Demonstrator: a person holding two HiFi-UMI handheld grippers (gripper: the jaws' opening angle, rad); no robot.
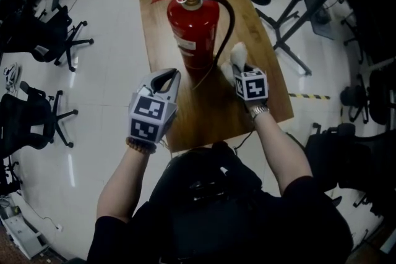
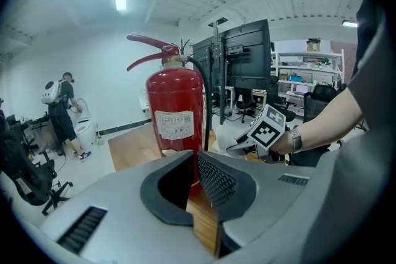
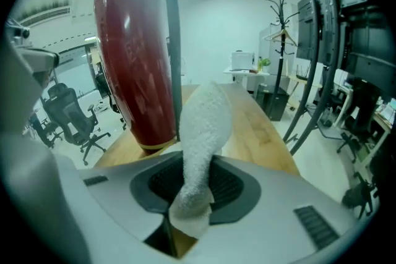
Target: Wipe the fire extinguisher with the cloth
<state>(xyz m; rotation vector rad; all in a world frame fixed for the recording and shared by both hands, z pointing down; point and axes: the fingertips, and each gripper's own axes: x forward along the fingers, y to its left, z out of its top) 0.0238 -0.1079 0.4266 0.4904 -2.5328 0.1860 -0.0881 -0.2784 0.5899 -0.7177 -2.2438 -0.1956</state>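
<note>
The right hand-held gripper [image 3: 193, 190] is clamped on the cloth [image 3: 204, 123], which stands up out of the jaws as a loose roll. The fire extinguisher [image 3: 133, 68] stands upright on the worktop [image 3: 257, 123], just ahead of this hand-held gripper and to its left. The cloth tip is near the cylinder but not shown touching it.

The left hand-held gripper [image 2: 195, 164] has its jaws together with nothing between them. The fire extinguisher is straight ahead of it, well clear of its tips.

The step in hand looks like bringing the cloth onto the red wall. It would go best by leading with the free upper end and leaning it flat against the curve, so that a broad patch rubs rather than a point. Strokes should follow the body up and down. The black hose [image 3: 174, 40] lies down the side nearest the cloth and could snag it, so I would work beside it. A tall, narrow cylinder may rock under side pressure, and the empty left hand-held gripper could brace it near the top.

The cloth is white, nubbly and soft, like towelling. The cylinder is glossy red painted metal with a pale label, and it carries red levers on top. The hose looks like smooth rubber. The worktop is smooth brown wood with visible grain. The jaw pads are dark with a fine grid.
</note>
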